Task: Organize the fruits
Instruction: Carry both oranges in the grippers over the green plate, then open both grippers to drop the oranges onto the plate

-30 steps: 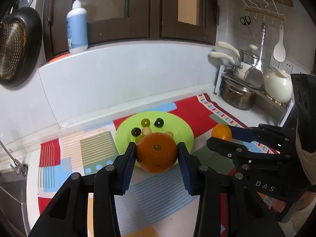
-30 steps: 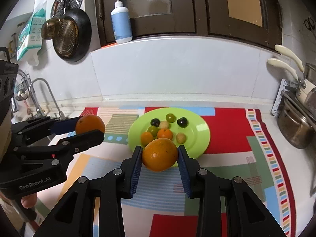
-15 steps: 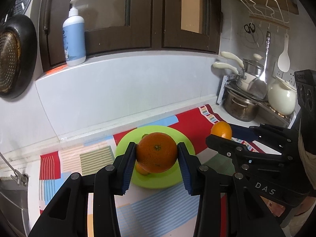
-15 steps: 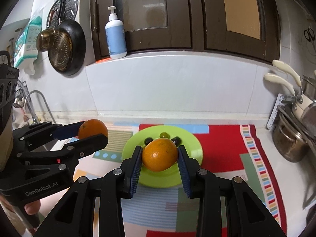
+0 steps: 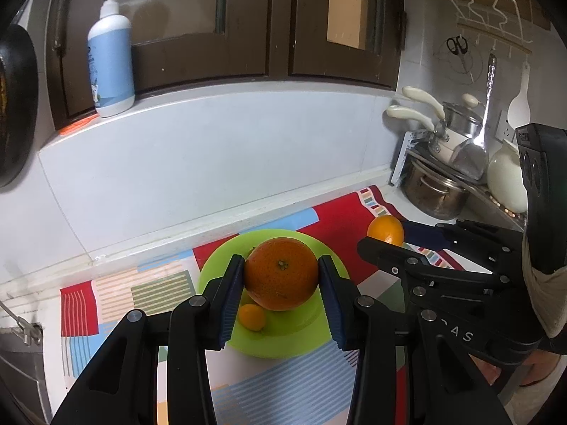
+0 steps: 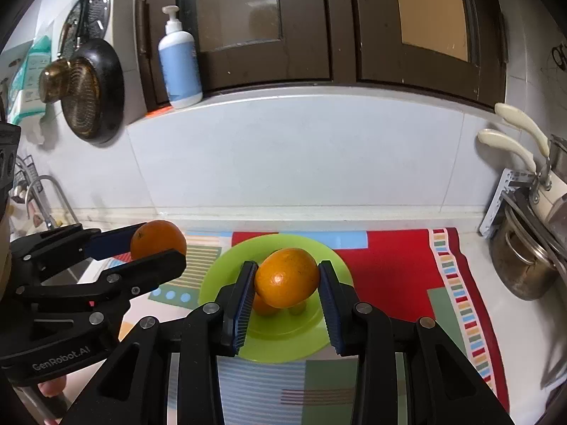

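Meanwhile I kept both grippers clamped: left gripper [image 5: 281, 279] on its darker orange [image 5: 281, 278], right gripper [image 6: 287, 279] on its paler orange [image 6: 287, 277], both raised higher above the green plate [image 5: 304, 336] than before.

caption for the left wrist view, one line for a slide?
Left gripper clamps a large orange above the green plate; right gripper alongside holds a second orange.
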Tool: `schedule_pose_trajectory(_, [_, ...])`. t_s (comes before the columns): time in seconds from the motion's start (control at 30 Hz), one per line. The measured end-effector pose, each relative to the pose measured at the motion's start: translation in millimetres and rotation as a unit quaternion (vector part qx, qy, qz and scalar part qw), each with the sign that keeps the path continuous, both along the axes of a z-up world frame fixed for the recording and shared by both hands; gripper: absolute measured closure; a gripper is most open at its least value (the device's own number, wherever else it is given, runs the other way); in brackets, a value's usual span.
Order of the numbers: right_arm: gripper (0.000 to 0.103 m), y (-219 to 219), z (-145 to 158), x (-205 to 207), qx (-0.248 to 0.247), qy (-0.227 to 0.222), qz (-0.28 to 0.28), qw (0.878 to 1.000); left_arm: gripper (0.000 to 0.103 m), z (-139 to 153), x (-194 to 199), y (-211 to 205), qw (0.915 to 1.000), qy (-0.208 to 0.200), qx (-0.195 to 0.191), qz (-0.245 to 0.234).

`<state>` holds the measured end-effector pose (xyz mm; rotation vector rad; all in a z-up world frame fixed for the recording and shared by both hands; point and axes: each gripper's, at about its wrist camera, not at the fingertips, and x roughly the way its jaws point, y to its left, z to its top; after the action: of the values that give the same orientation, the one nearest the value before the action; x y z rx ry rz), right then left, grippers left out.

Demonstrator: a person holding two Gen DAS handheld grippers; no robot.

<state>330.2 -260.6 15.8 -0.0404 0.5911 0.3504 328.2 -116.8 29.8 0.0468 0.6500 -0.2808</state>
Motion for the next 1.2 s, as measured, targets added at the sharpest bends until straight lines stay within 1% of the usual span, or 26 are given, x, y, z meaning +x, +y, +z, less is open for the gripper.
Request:
schedule_pose_trajectory(0.43, [0.066,-3,-16,46,-0.015,0.038,0.005,0.999,0.061,-25,42,-5,0.9994,0.033,0.0,-0.001])
schedule_pose_trajectory(0.6, [0.066,-1,-25,61,-0.024,0.051,0.011,0.998,0.061,-38,58,-6,0.999,0.044,-0.009,-0.003])
schedule_pose_trajectory(0.87, [0.066,1,-52,85,-0.04,0.078,0.018,0.996,0.061,-66,84,-9,0.9977,0.068,0.005,-0.001])
schedule_pose_trajectory(1.03, [0.066,0,-69,95,-0.041,0.097,0.019,0.994,0.061,-84,95,-11,0.9964,0.084,0.013,-0.003])
schedule_pose_trajectory(1.2, [0.066,-1,-81,104,-0.036,0.112,0.021,0.993,0.061,-96,102,-11,0.9951,0.098,0.016,-0.005])
